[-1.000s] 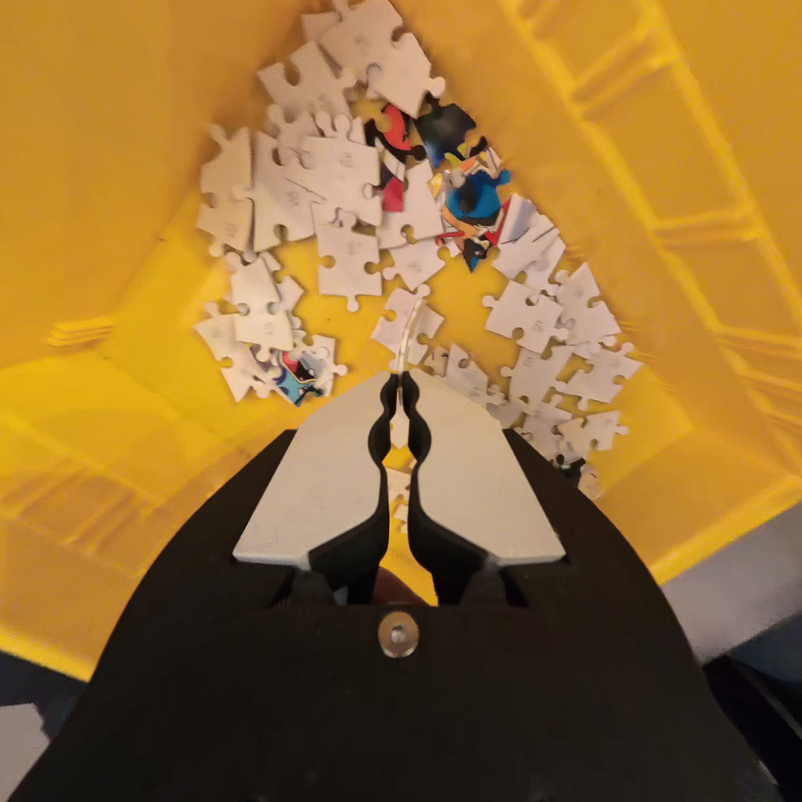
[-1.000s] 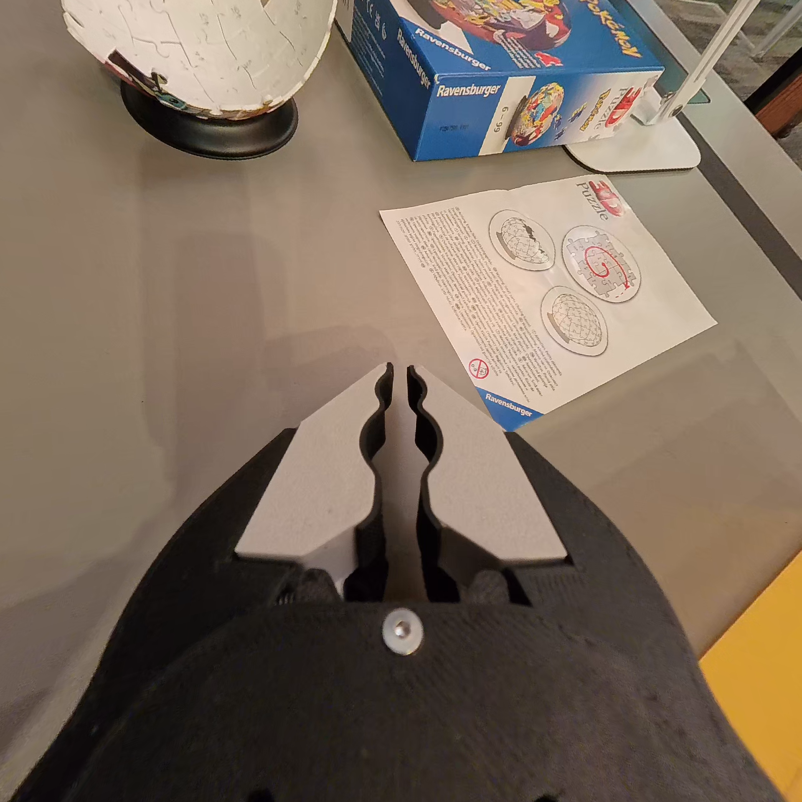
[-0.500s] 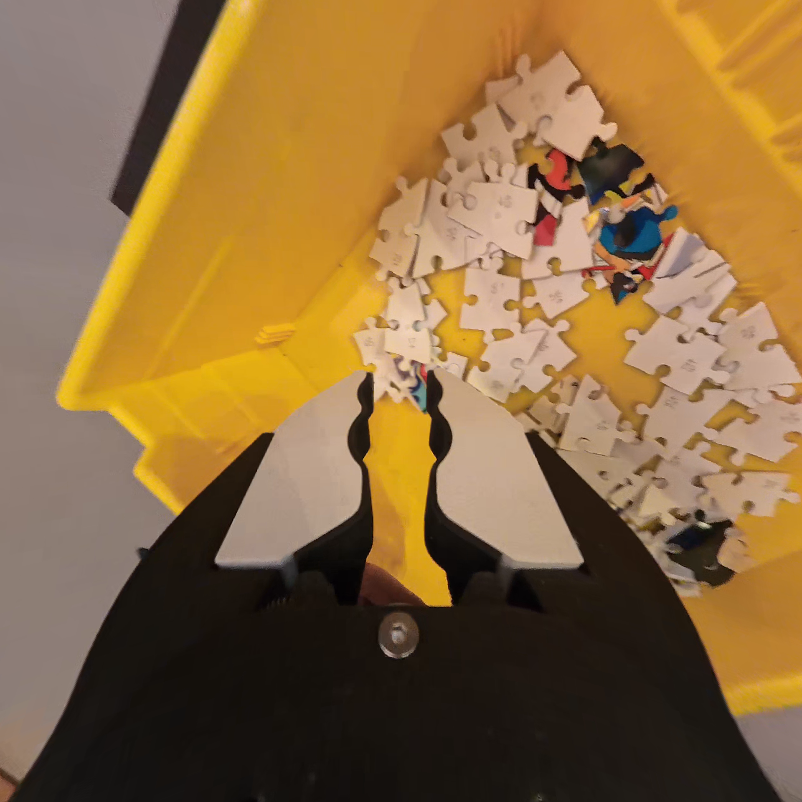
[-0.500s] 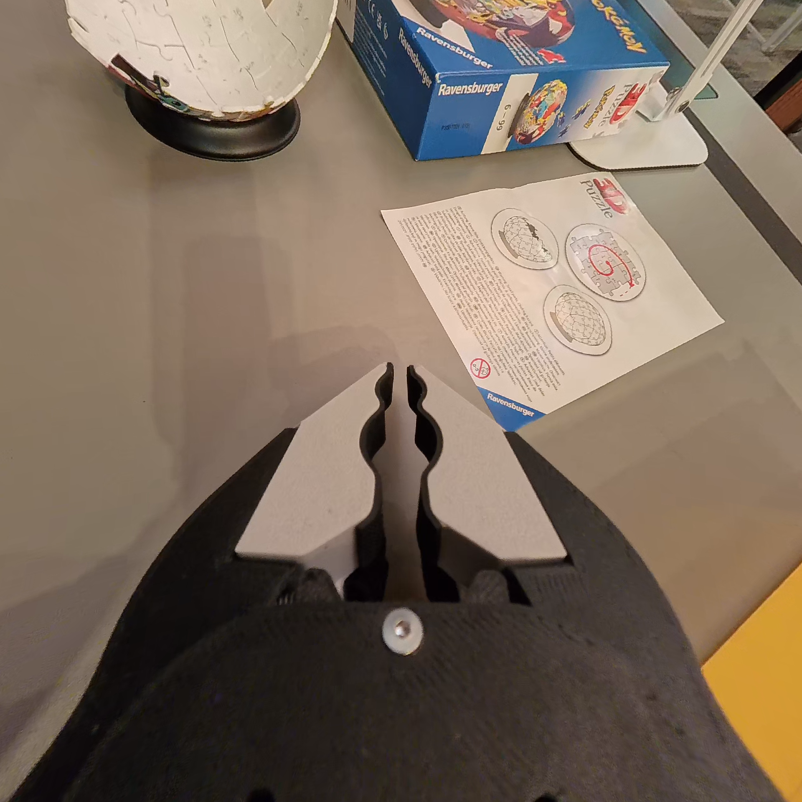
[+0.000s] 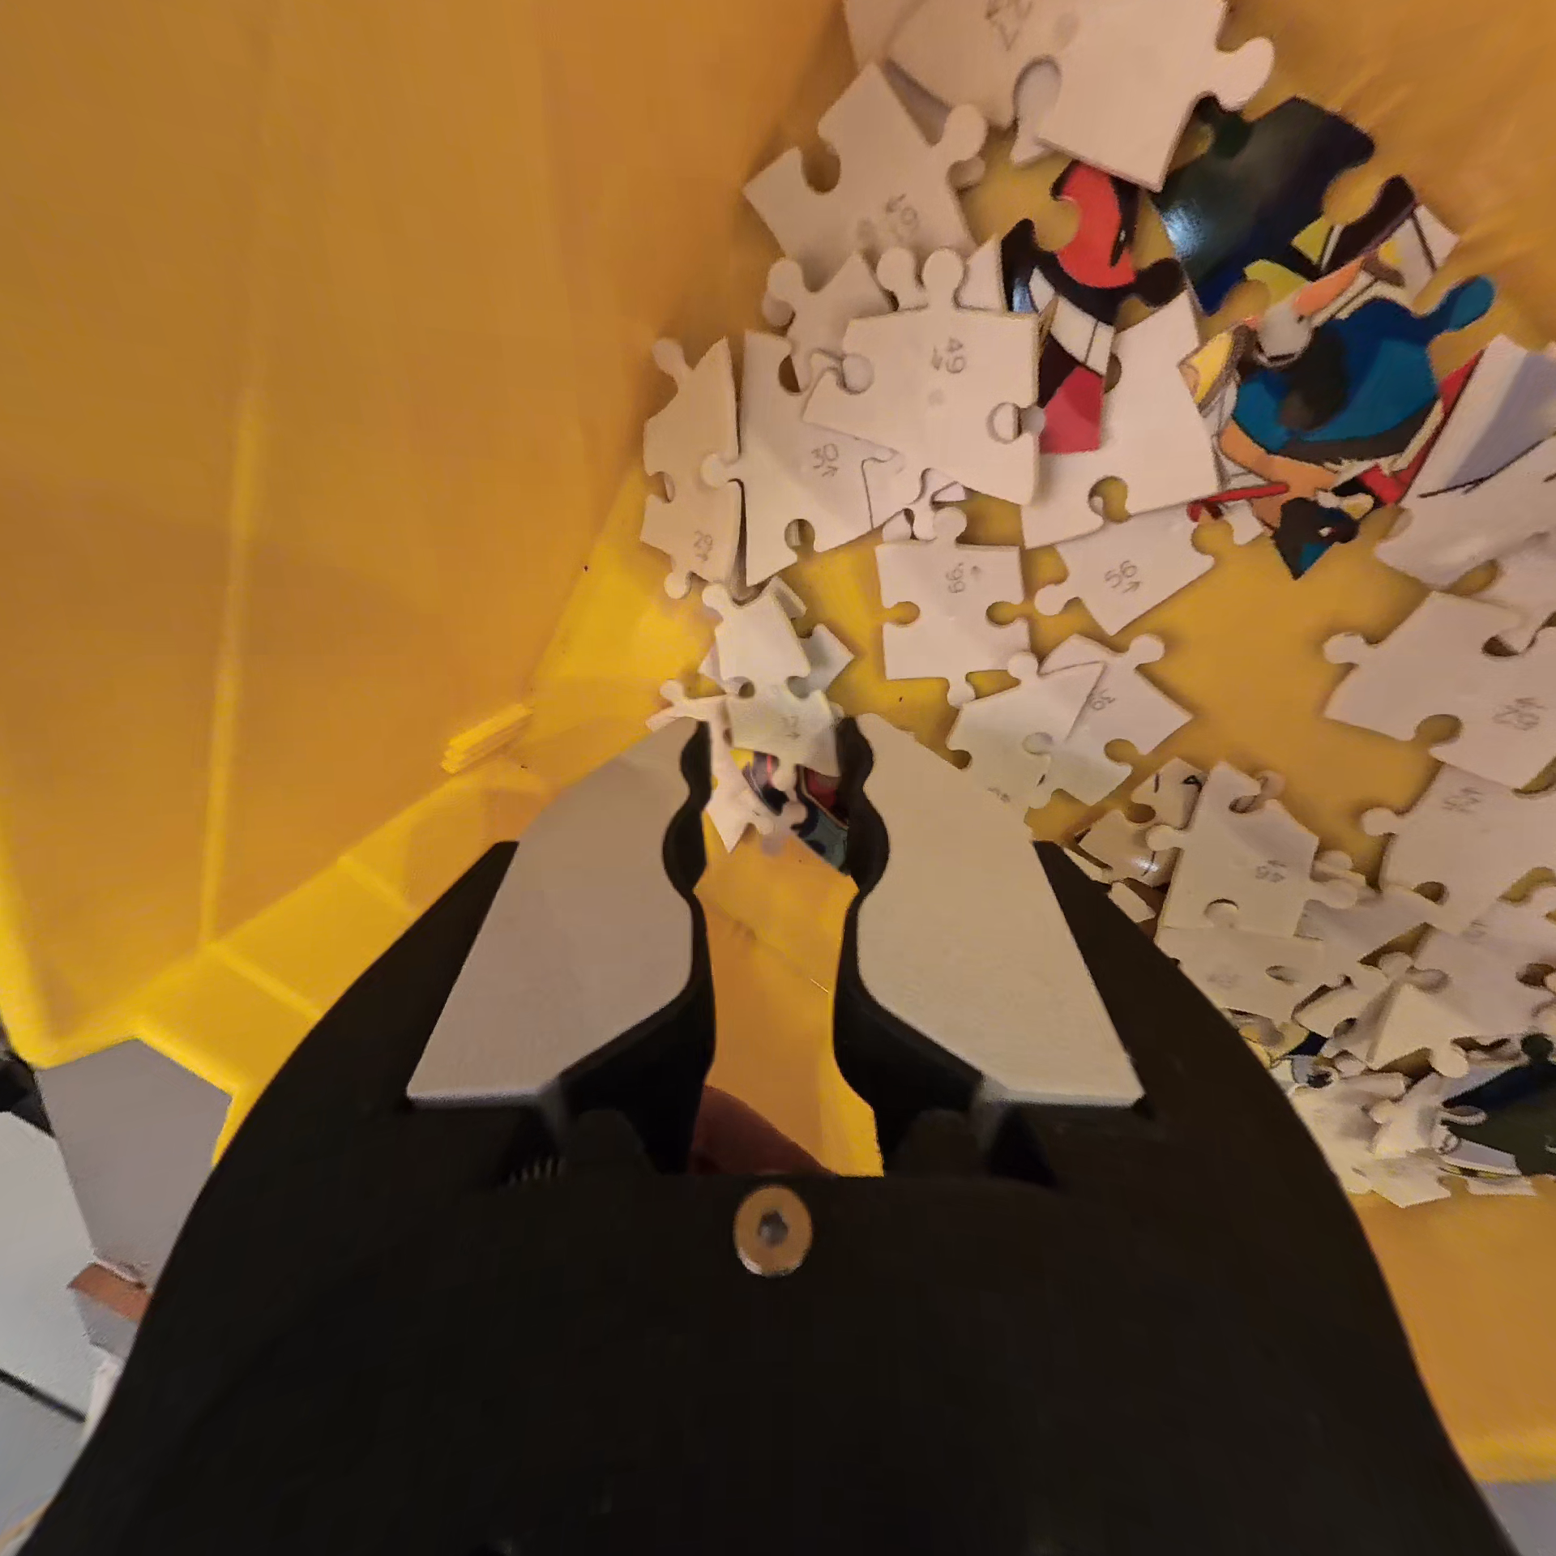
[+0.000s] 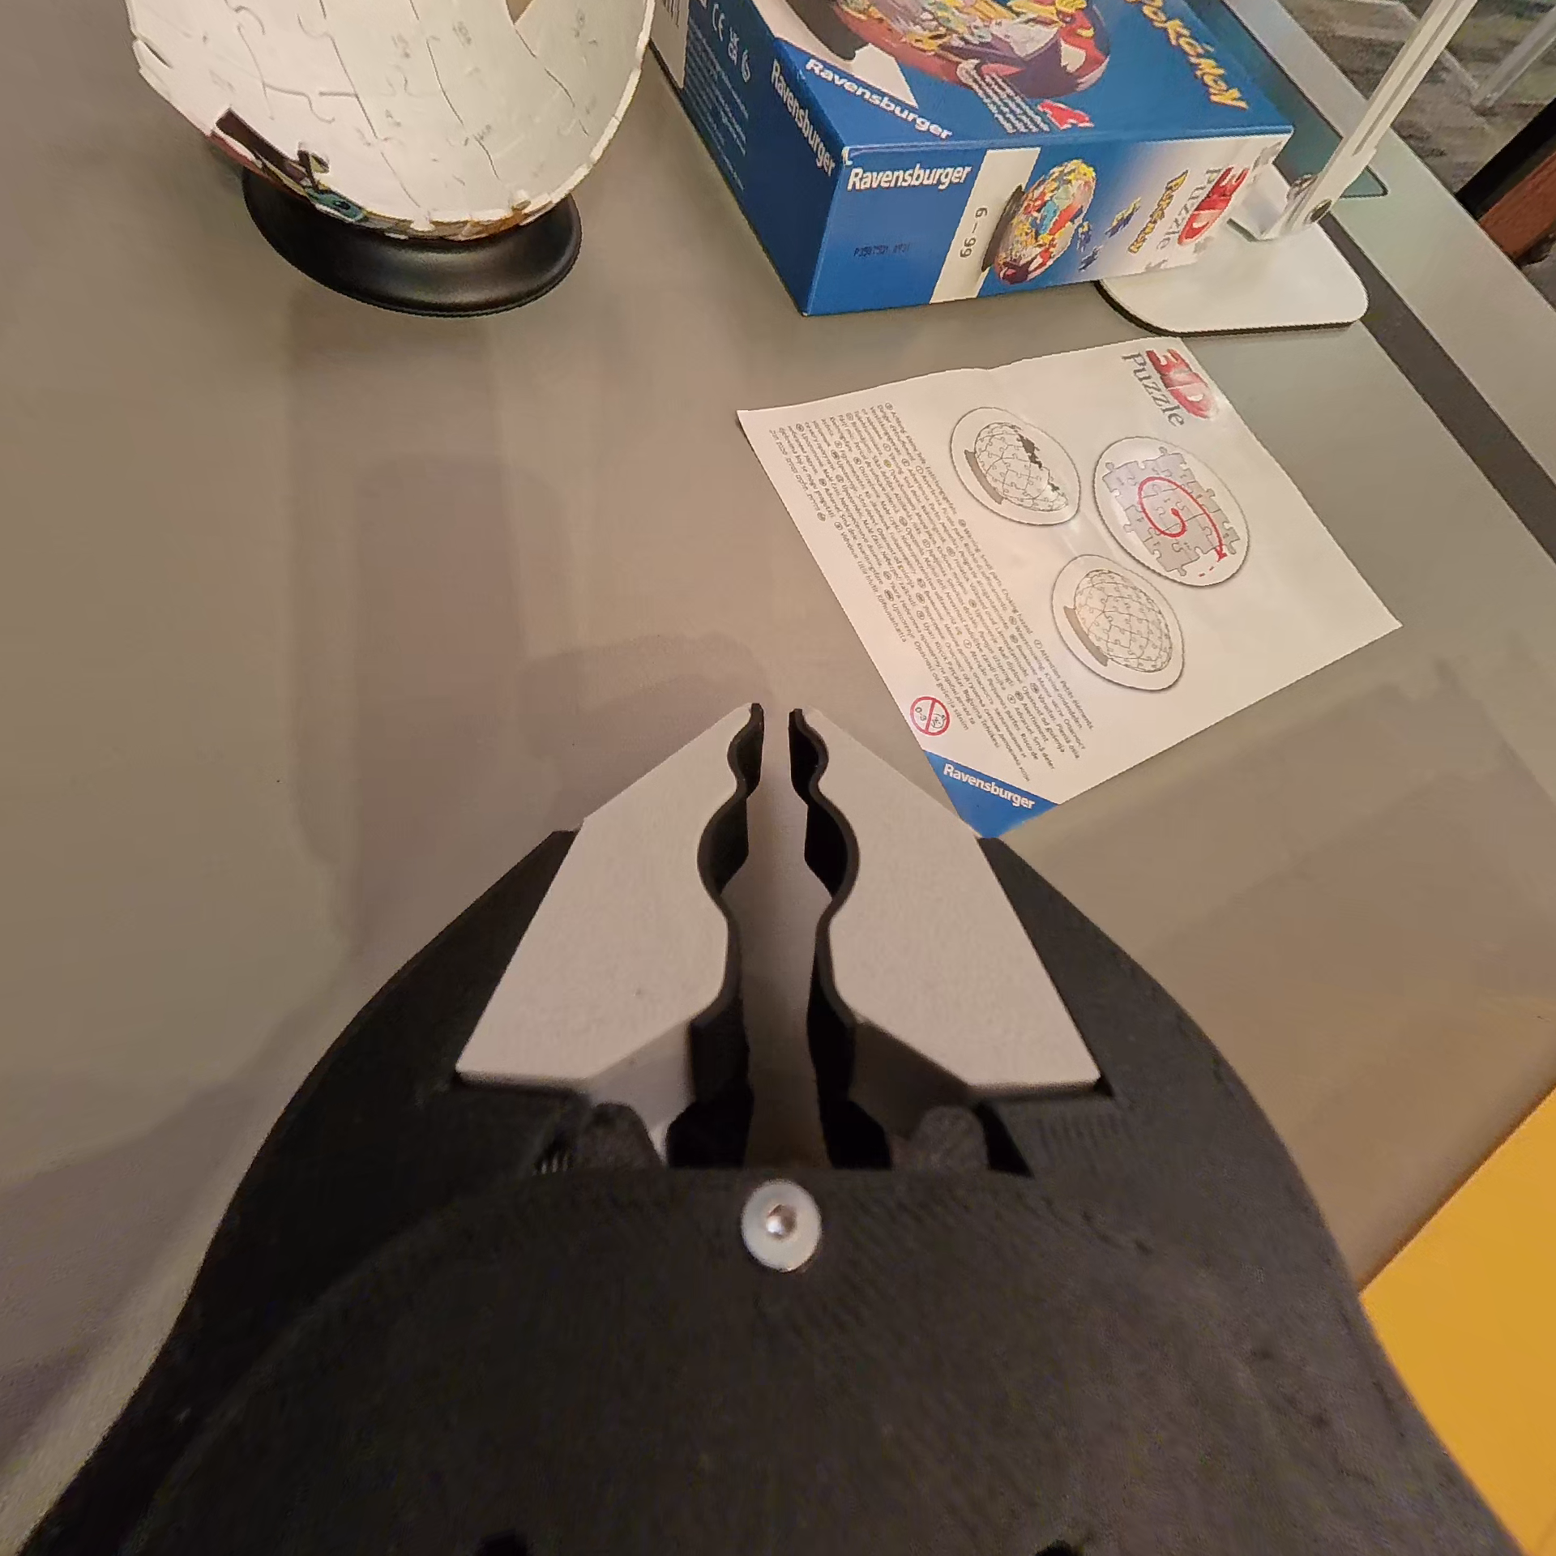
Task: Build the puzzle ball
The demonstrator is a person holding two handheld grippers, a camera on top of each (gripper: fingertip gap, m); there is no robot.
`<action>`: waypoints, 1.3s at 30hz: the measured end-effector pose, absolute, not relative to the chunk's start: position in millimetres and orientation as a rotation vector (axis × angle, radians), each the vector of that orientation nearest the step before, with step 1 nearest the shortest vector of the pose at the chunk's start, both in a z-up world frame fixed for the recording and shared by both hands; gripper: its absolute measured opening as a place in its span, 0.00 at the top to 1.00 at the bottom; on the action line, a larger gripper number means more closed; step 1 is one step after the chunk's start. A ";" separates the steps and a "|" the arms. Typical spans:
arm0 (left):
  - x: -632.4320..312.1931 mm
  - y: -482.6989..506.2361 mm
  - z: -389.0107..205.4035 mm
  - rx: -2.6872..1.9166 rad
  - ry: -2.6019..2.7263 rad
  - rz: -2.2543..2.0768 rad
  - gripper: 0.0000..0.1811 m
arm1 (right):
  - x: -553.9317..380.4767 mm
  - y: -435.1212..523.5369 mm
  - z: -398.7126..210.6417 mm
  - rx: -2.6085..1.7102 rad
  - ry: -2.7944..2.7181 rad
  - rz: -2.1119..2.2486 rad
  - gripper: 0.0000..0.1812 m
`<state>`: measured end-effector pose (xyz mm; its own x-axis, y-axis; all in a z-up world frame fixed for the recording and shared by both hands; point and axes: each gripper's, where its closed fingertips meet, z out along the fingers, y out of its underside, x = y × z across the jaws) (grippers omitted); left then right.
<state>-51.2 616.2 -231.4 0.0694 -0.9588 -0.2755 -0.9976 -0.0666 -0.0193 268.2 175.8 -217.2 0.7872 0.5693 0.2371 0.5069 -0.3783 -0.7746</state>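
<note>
L claw (image 5: 773,741) down inside yellow bin (image 5: 295,421), fingers spread wide, nothing gripped. Tips either side of a small heap of puzzle pieces (image 5: 779,716) by bin's corner; white piece w/ printed no. on top, coloured bit showing under it. Can't tell if tips touch heap. More loose pieces (image 5: 951,606) scattered across bin floor ahead & to the right, mostly white backs up, a few picture-side up (red, blue, black) (image 5: 1313,396) near top right. Gray surface seen past bin rim, lower left.

R claw (image 6: 775,724) over gray table (image 6: 379,589), fingers nearly together w/ thin gap, empty. Partly built puzzle ball (image 6: 396,109) at top left, white inner side facing cam, sitting on black round stand (image 6: 412,261). Blue puzzle box (image 6: 968,151) just right of ball, lying flat. Instruction sheet (image 6: 1069,581) flat on table below box, near claw tips, to their right. White stand base (image 6: 1246,286) w/ slanted pole touching box's right end. Yellow bin edge (image 6: 1473,1246) in lower right corner.
</note>
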 end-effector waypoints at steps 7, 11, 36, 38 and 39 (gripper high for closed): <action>-51.0 621.6 -225.5 -2.119 1.952 0.293 0.98 | 268.4 175.8 -216.7 -2.046 -0.798 0.087 0.97; -49.6 622.6 -220.5 -2.097 1.939 0.285 0.99 | 268.3 175.8 -216.7 -2.046 -0.798 0.088 0.97; -55.9 330.4 -140.7 -1.430 2.043 0.012 0.99 | 269.2 178.8 -218.5 -2.063 -0.795 0.105 0.98; -60.9 318.8 -162.2 -1.439 2.077 0.057 0.99 | 269.3 178.8 -218.4 -2.062 -0.795 0.101 0.98; -61.1 311.8 -173.7 -1.470 2.086 0.040 0.99 | 269.2 178.8 -218.6 -2.062 -0.796 0.100 0.98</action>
